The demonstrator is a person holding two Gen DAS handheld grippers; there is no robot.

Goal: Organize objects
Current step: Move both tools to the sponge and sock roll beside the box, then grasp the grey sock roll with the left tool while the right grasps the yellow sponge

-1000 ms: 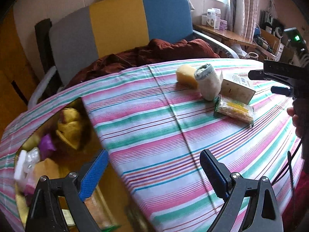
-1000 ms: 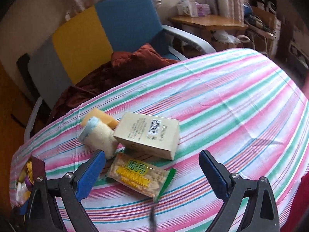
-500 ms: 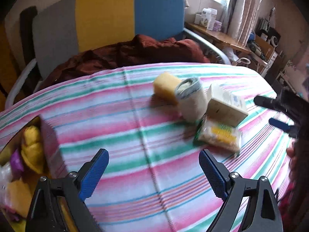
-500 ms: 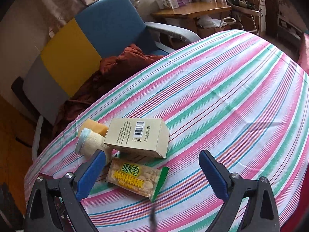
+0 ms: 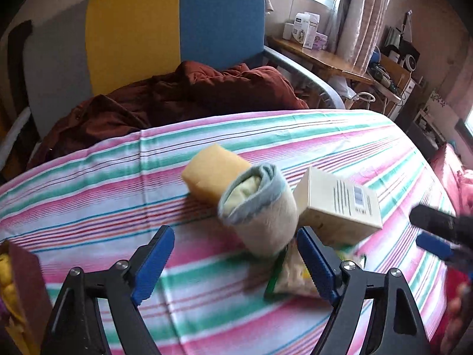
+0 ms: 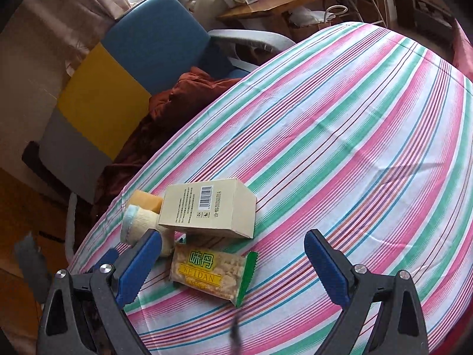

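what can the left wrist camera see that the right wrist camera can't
Left wrist only: the open box of yellow things at the left edge, and the right gripper. Right wrist only: the snack pack's printed front and the bare right stretch of the cloth. Both: the sponge, rolled sock, carton, chair and brown blanket.

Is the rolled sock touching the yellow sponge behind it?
Touching. The left wrist view shows the sock leaning against the sponge, no striped cloth visible between them.
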